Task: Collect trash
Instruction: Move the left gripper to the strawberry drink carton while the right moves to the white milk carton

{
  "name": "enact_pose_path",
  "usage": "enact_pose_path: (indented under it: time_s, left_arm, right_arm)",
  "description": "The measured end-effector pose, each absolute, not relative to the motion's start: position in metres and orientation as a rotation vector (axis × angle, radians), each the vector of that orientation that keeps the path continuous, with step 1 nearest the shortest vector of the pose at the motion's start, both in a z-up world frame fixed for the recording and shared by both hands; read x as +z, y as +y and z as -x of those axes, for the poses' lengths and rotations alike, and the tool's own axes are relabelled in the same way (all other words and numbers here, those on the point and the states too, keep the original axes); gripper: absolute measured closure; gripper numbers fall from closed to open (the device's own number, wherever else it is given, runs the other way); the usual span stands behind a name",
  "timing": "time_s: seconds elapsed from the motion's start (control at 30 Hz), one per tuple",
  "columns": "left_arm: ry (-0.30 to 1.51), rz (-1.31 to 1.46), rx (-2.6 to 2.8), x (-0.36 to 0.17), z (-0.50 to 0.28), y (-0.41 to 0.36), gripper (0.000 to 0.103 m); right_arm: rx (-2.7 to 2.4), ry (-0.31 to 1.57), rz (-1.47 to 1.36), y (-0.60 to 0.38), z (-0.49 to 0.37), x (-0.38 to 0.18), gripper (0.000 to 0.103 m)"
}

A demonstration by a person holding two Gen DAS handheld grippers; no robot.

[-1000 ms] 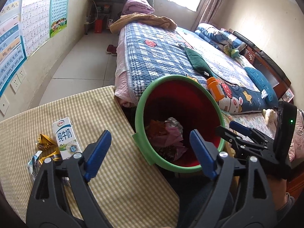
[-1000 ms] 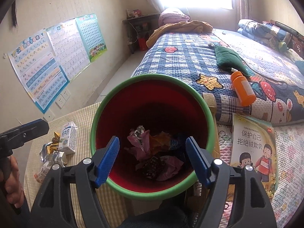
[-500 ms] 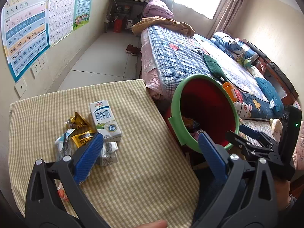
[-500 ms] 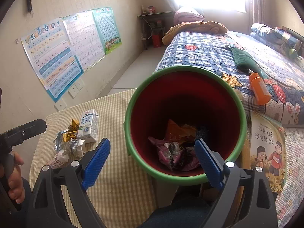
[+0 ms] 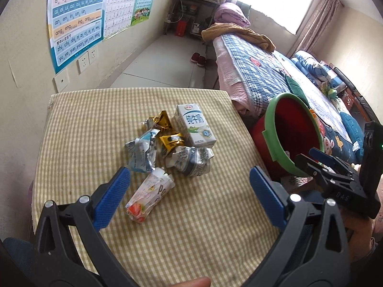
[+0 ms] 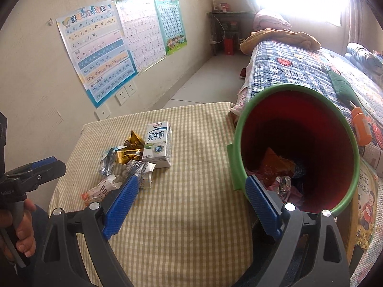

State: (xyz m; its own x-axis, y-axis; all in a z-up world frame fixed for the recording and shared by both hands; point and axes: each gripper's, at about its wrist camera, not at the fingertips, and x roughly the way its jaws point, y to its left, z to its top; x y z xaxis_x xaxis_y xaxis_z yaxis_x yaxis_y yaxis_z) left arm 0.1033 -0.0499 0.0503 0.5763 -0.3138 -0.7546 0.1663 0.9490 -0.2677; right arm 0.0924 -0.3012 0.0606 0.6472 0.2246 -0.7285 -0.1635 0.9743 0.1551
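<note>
A pile of trash lies on the checked tablecloth (image 5: 191, 215): a white milk carton (image 5: 195, 124) (image 6: 158, 147), gold wrappers (image 5: 171, 141), crumpled silver wrappers (image 5: 143, 151), a crushed carton (image 5: 191, 159) and a strawberry pouch (image 5: 150, 195) (image 6: 100, 190). A red bin with a green rim (image 5: 290, 138) (image 6: 299, 143) stands right of the table, with wrappers inside. My left gripper (image 5: 189, 191) is open and empty above the table, just in front of the pile. My right gripper (image 6: 191, 199) is open and empty, between pile and bin.
A bed with a blue checked quilt (image 5: 258, 71) lies beyond the bin, with an orange bottle (image 6: 361, 126) on it. A children's book (image 6: 366, 205) lies right of the bin. Posters (image 6: 100, 47) hang on the left wall.
Both grippers have swung left from over the bin toward the trash pile on the table. The bin has shifted to the right side of both views. Both stay open.
</note>
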Motion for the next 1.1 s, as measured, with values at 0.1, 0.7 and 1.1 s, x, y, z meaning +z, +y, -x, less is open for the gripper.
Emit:
enact_pose_path:
  time_s: [0.1, 0.7, 1.1]
  left_arm:
    - [0.927, 0.185, -0.258, 0.042, -0.096, -0.034, 0.006]
    - [1.051, 0.193, -0.242, -0.015, -0.097, -0.001, 0.006]
    - [1.167, 0.105, -0.286, -0.059, -0.128, -0.017, 0.025]
  right_arm:
    - [0.247, 0.846, -0.061, -0.286, -0.095, 0.058, 0.016]
    - [0.316, 0.906, -0.020, -0.235, -0.124, 0.035, 0.016]
    - [0.320, 0.954, -0.009, -0.217, -0.148, 0.011, 0.016]
